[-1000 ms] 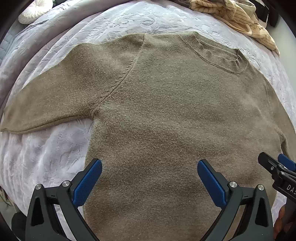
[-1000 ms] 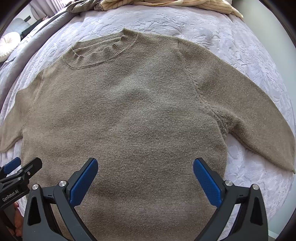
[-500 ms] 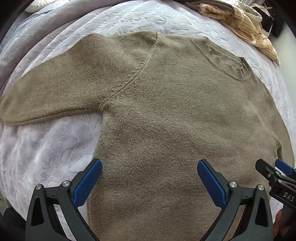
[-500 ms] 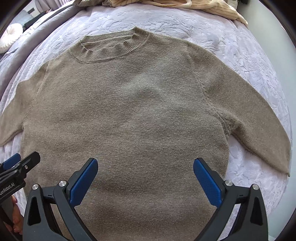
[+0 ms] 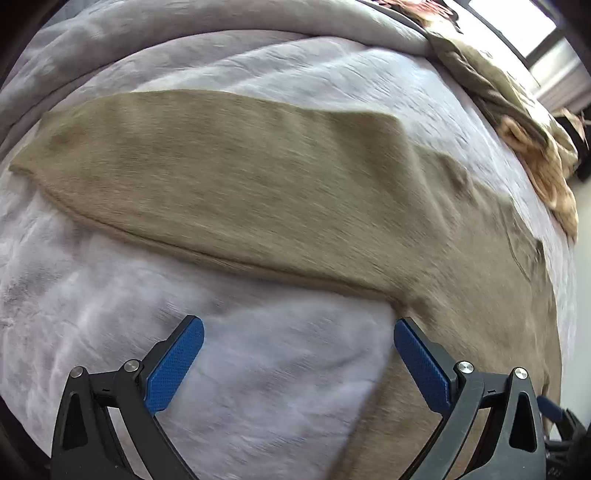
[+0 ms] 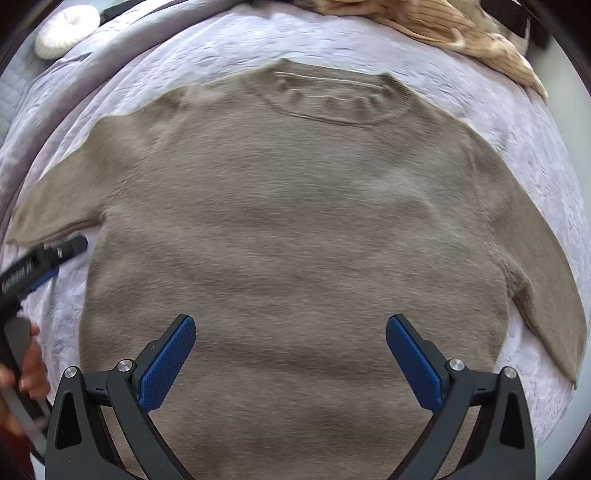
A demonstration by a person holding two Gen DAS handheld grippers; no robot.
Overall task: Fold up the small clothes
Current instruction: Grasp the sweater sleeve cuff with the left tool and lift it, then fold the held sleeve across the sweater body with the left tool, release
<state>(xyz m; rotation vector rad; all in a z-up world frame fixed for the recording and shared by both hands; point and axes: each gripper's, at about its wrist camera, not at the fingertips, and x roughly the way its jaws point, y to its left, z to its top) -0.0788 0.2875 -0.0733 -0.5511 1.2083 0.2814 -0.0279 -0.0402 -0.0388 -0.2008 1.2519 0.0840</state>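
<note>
Left wrist view, nearest first: left gripper (image 5: 297, 349), jaws wide apart, nothing between them. It hovers over bare bedspread (image 5: 110, 314) in the lower half of the frame, just below the armpit of the sweater (image 5: 240, 192). One blue pad (image 5: 421, 363) sits at the edge of the sweater body, lower right. Frame is motion-blurred.

Beyond the jaws: the sweater's sleeve (image 5: 184, 166) runs flat across the middle of the frame to the upper left, cuff end at the far left. Sleeve looks unfolded.

Right wrist view, nearest first: right gripper (image 6: 290, 347), jaws also spread wide and holding nothing, poised over the lower body of the sweater at bottom centre. Sweater lies face up and spread flat on the bed, filling the frame; ribbed collar (image 6: 336, 96) at upper centre, the other sleeve (image 6: 546, 295) angled down at the right edge.

Far: a striped beige garment (image 6: 461, 29) heaped at the upper right, a white round object at the upper left, too small to identify.

Risks, as I judge them: no fold is started. A grab at the sleeve could catch the plush bedspread together with the knit, dragging the cover. Pinching only the top layer of the knit would separate the layers and skew the fold. A fast pull could shift the whole sweater off square.

Writing: white lettering on the left tool's body at the left edge of the right wrist view, blurred; not legible with confidence.
</note>
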